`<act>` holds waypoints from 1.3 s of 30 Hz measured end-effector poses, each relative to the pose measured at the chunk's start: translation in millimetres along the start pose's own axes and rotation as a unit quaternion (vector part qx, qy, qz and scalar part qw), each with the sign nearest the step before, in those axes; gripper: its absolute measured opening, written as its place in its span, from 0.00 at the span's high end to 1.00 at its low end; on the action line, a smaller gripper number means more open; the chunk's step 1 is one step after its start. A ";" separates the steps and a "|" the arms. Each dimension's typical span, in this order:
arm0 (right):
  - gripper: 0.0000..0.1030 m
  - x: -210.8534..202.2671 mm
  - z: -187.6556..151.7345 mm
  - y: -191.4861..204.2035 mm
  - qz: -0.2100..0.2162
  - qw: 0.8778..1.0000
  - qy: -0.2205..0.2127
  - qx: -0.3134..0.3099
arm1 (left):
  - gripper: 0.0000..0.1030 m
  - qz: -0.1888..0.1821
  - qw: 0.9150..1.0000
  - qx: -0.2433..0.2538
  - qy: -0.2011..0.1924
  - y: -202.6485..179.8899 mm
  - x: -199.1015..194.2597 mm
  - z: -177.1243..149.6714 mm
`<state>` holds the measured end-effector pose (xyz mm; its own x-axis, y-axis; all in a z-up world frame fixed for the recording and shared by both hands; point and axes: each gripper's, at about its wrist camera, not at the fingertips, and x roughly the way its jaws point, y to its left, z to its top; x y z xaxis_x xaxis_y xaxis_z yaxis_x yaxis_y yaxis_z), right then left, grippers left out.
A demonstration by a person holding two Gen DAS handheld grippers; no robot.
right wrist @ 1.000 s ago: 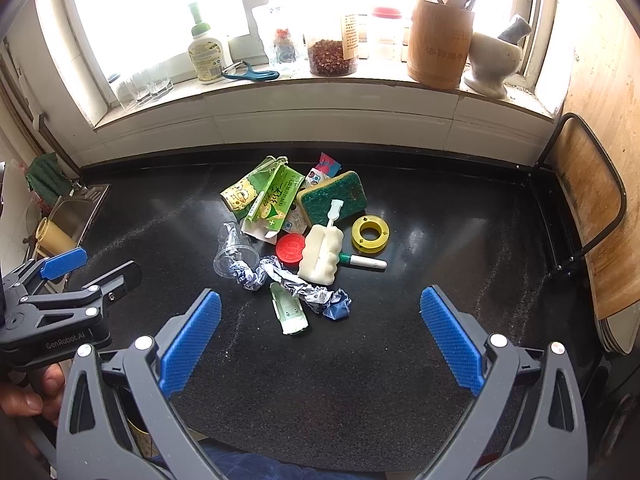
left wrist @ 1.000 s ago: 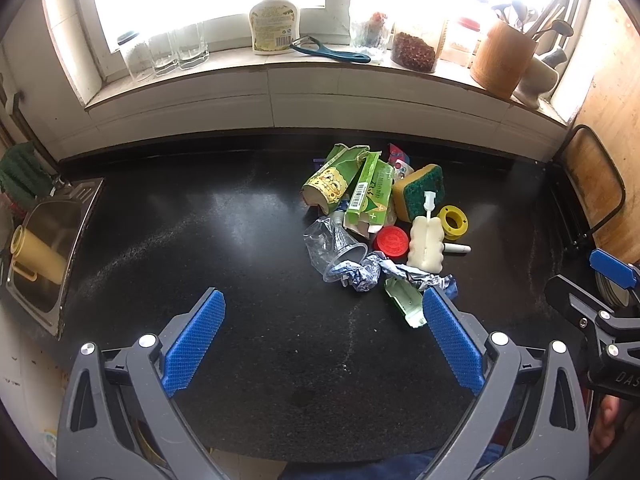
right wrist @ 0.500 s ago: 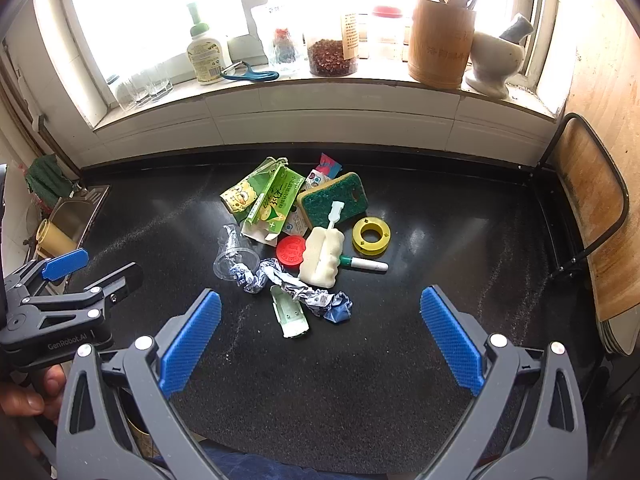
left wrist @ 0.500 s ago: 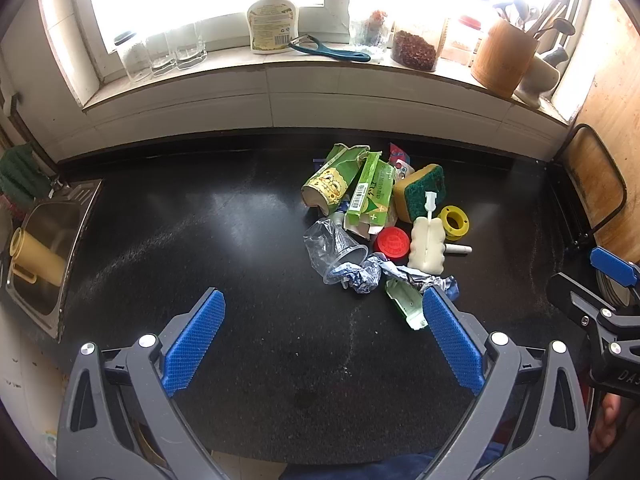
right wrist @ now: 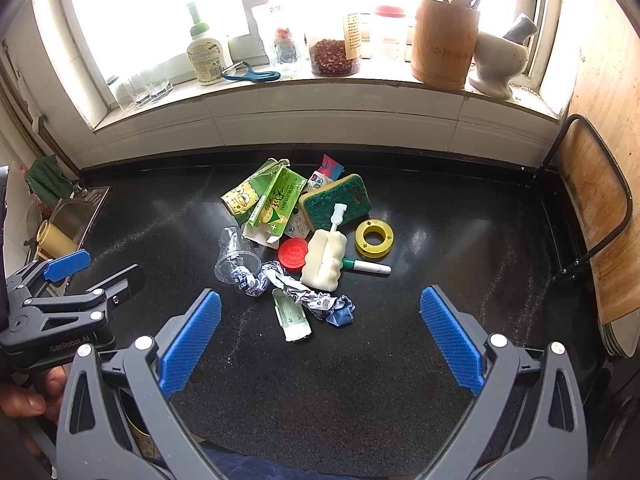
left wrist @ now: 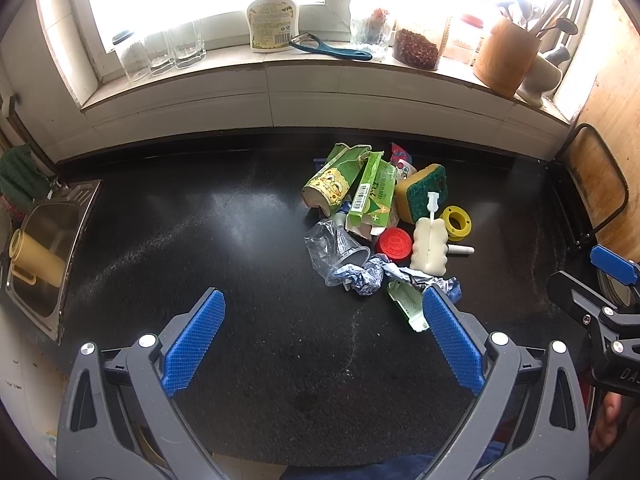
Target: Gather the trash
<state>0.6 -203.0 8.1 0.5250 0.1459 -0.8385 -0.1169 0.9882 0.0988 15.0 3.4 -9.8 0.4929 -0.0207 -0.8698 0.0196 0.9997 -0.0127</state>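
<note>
A heap of trash lies mid-counter: a cartoon paper cup [left wrist: 330, 183], a green carton [left wrist: 372, 196], a clear plastic cup [left wrist: 340, 248], crumpled foil wrapper [left wrist: 384, 276], a pale green packet [left wrist: 408, 304], a red lid [left wrist: 395, 243], a green-yellow sponge [left wrist: 422, 192], a white foam brush [left wrist: 430, 242] and a yellow tape ring [left wrist: 456, 222]. My left gripper [left wrist: 322, 338] hangs open before the heap, holding nothing. My right gripper [right wrist: 318, 338] is open too, just short of the packet [right wrist: 292, 314] and wrapper [right wrist: 316, 300].
The black counter [left wrist: 200, 240] ends at a steel sink [left wrist: 40, 248] with a yellow cup on the left. A windowsill [left wrist: 280, 64] carries a soap bottle, glasses, jars and a wooden utensil holder [right wrist: 446, 48]. A wooden board in a rack [right wrist: 596, 216] stands at right.
Both grippers have barely shifted, drifting slightly; the trash heap is untouched and both stay open.
</note>
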 end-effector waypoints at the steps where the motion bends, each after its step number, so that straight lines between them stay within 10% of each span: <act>1: 0.06 1.3 0.4 -0.7 0.000 1.000 0.000 0.000 | 0.07 0.000 1.000 0.001 0.001 0.2 0.4 0.2; 11: 0.06 24.5 5.9 -21.8 0.007 1.000 -0.009 -0.004 | 0.07 -0.004 0.999 0.049 -0.001 3.1 34.8 13.7; 34: 0.15 245.6 34.3 -86.2 0.006 0.991 0.114 -0.064 | 0.07 -0.083 0.977 0.188 0.060 5.7 239.9 101.3; 39: 0.41 259.7 35.3 -80.3 0.000 0.989 0.121 -0.082 | 0.37 -0.090 0.975 0.189 0.070 2.1 254.7 107.6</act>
<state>176.1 -242.8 -198.6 0.3095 0.1115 -0.9443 -0.2622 0.9646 0.0280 234.2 -0.9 -178.2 0.3287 -0.1667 -0.9296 0.4269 0.9042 -0.0112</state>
